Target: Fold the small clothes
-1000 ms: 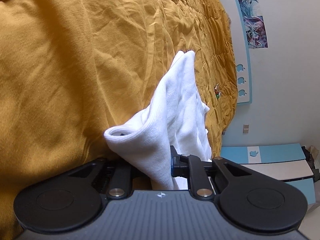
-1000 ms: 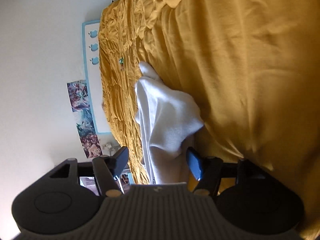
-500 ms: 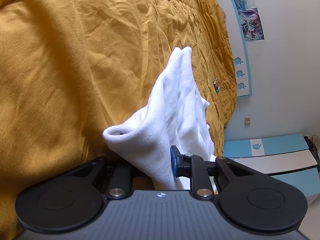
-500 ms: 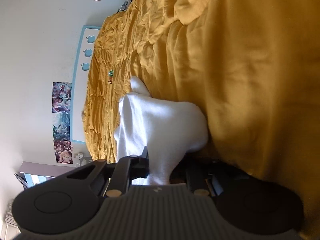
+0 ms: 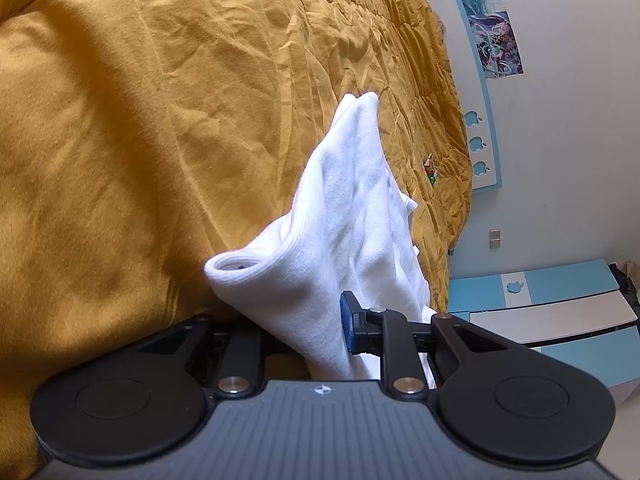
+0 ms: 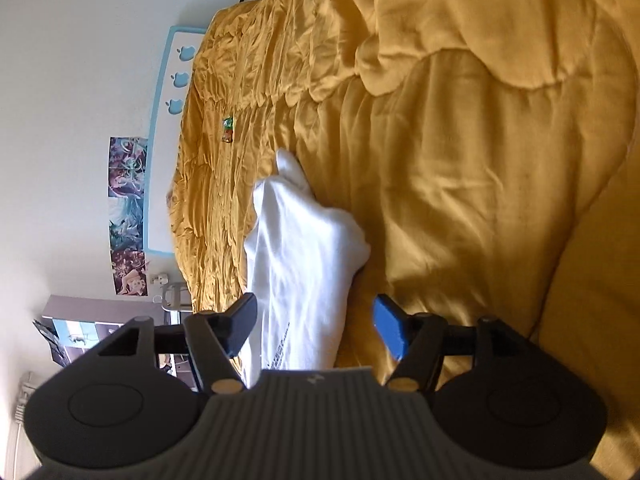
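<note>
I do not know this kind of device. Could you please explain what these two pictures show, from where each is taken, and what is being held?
There is no robot. A person holds a hand-held gripper in each hand, a black tool with two fingers and a wide-angle camera looking forward along them. One picture comes from the left hand-held gripper, the other from the right hand-held gripper; the black shapes at the bottom are the tools themselves.

The surface is a bed with a wrinkled yellow cover. On it lies a small white garment, to be folded. The left tool pinches its near edge. The right tool's jaws are opening; the garment lies between them but the pads do not press it.
</note>
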Demonstrator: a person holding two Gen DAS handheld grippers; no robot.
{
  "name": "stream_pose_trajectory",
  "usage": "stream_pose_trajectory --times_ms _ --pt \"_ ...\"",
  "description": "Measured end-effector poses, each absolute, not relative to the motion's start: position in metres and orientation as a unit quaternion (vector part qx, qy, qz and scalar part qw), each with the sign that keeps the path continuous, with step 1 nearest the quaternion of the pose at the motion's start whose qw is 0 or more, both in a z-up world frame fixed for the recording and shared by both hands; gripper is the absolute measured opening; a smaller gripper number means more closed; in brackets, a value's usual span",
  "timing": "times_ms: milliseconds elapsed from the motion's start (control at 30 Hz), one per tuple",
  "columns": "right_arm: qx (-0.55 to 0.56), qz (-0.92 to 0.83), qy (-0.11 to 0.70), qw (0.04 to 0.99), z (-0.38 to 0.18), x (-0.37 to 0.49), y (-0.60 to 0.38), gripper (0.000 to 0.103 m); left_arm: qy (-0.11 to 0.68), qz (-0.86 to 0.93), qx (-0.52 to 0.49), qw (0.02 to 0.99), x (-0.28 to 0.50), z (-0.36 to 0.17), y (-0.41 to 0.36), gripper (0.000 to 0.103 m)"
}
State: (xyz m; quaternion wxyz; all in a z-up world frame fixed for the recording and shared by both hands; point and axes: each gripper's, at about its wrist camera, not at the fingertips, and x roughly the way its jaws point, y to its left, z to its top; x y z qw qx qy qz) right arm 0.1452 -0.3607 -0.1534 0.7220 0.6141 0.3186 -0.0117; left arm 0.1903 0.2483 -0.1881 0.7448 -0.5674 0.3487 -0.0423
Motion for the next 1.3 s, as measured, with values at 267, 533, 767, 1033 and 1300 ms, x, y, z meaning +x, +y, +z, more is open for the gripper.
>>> stream_pose_trajectory --times_ms 267,533,767,1033,1300 --pt "0.641 -0.006 0.319 0.698 -0.181 0.200 -0.322 0.053 0.357 -0.019 -0.588 0.725 0.192 -0.183 0.243 0.014" --pt "0.671 -0.027 0.290 0.683 -0.179 0.192 -0.311 0.008 0.357 -0.054 -0.527 0.769 0.185 -0.129 0.237 0.009" --pt "0.673 0.003 0.319 0.667 -0.131 0.155 -0.321 0.008 0.389 -0.087 -0.480 0.782 0.148 -0.087 0.239 0.009" --pt "0.634 0.046 0.405 0.657 -0.088 0.074 -0.342 0.008 0.437 -0.084 -0.511 0.735 0.065 -0.095 0.255 0.009" --pt "0.571 0.017 0.457 0.682 -0.095 0.020 -0.351 0.011 0.476 -0.060 -0.407 0.777 0.023 -0.096 0.237 0.018"
